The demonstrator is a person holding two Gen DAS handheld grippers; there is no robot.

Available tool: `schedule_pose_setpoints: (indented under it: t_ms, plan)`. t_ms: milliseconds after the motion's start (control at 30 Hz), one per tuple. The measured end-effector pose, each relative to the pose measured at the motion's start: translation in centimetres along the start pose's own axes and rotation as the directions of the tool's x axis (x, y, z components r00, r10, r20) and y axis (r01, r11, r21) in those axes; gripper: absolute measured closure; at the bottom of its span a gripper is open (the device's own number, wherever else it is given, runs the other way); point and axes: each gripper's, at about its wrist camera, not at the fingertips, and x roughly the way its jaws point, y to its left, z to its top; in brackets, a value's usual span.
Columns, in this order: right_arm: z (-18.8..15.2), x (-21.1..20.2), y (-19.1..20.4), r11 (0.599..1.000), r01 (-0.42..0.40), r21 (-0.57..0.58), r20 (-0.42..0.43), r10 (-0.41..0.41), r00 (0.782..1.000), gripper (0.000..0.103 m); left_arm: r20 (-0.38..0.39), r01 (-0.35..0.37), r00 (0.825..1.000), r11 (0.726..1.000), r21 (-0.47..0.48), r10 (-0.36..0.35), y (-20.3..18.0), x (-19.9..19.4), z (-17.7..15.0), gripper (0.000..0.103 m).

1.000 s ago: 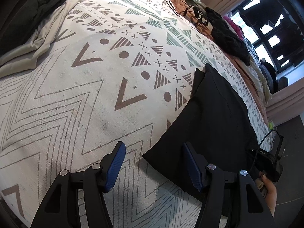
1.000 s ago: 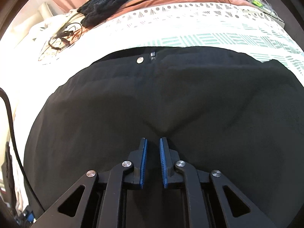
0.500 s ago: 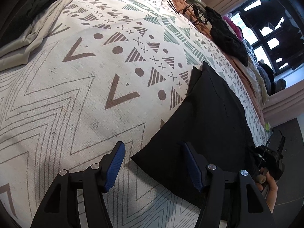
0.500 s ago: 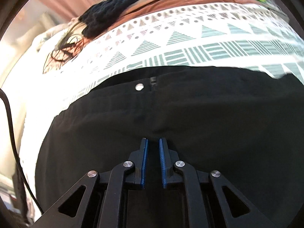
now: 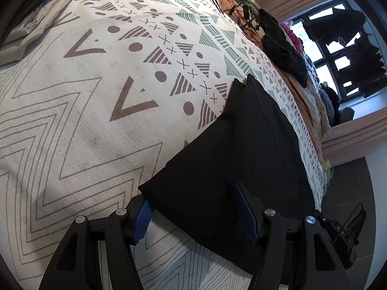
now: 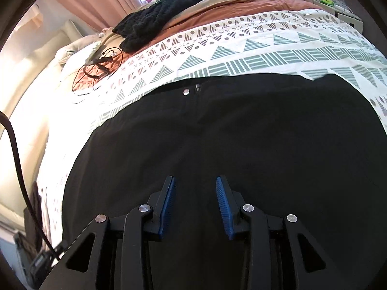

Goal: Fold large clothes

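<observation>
Black trousers (image 5: 241,149) lie flat on a patterned white bedspread (image 5: 84,96). In the right wrist view the trousers (image 6: 241,133) fill the lower half, with a silver waist button (image 6: 186,92) at the far edge. My left gripper (image 5: 193,207) is open, its jaws straddling the near left corner of the trousers, low over the bed. My right gripper (image 6: 195,193) is open over the middle of the black cloth and holds nothing.
A black knitted garment (image 6: 157,21) and more clothes are piled at the far side on an orange blanket (image 6: 229,9). A tangle of thin black cable (image 6: 96,65) lies on the bed. Grey folded cloth (image 5: 36,24) lies at the left. Beyond the bed's right edge is dark floor (image 5: 343,183).
My right gripper was shut on the trousers and has now opened, letting the cloth go flat. My left gripper has moved forward so its jaws now straddle the trousers' corner.
</observation>
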Motion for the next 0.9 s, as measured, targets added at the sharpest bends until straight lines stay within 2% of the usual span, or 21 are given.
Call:
schedule_pose_setpoints:
  t_ms: [100, 200, 267, 333, 433, 533, 700, 900]
  plan:
    - [-1.0, -1.2, -0.4, 1.0, -0.014, 0.023, 0.002, 0.014, 1.0, 0.063, -0.003, 0.023, 1.0, 1.0, -0.019, -0.023, -0.1, 0.0, -0.6, 0.039]
    - [-2.4, -2.5, -0.8, 0.999, -0.025, 0.044, -0.004, 0.025, 1.0, 0.062, 0.012, 0.022, 1.0, 1.0, -0.009, -0.022, -0.5, 0.3, -0.5, 0.041]
    - [-3.4, -3.4, -0.8, 0.998, -0.04, 0.051, -0.002, 0.04, 0.999, 0.062, 0.015, 0.026, 1.0, 1.0, -0.005, -0.026, -0.6, 0.8, -0.3, 0.053]
    - [-4.3, -4.0, -0.6, 0.998, -0.044, 0.052, -0.004, 0.045, 0.999, 0.062, 0.014, 0.039, 0.999, 0.999, -0.007, -0.039, -0.5, 1.0, -0.2, 0.072]
    - [-6.2, -4.9, -0.2, 0.998, -0.055, 0.04, -0.015, 0.055, 0.998, 0.062, 0.022, 0.05, 0.998, 0.999, 0.005, -0.051, -1.1, 0.4, -0.1, 0.084]
    - [-8.2, -5.5, 0.3, 0.998, -0.058, 0.019, -0.031, 0.058, 0.998, 0.062, 0.05, 0.048, 0.997, 0.996, 0.072, -0.052, -2.8, -0.8, -0.1, 0.088]
    - [-11.2, -5.4, 0.9, 0.998, -0.067, -0.014, -0.057, 0.066, 0.996, 0.062, 0.072, 0.09, 0.992, 0.988, 0.125, -0.1, -5.1, -2.8, 0.3, 0.09]
    - [-13.2, -3.0, -0.2, 0.999, -0.037, -0.01, -0.102, 0.036, 0.994, 0.064, 0.083, 0.137, 0.984, 0.967, 0.213, -0.158, -10.2, -5.1, 0.2, 0.091]
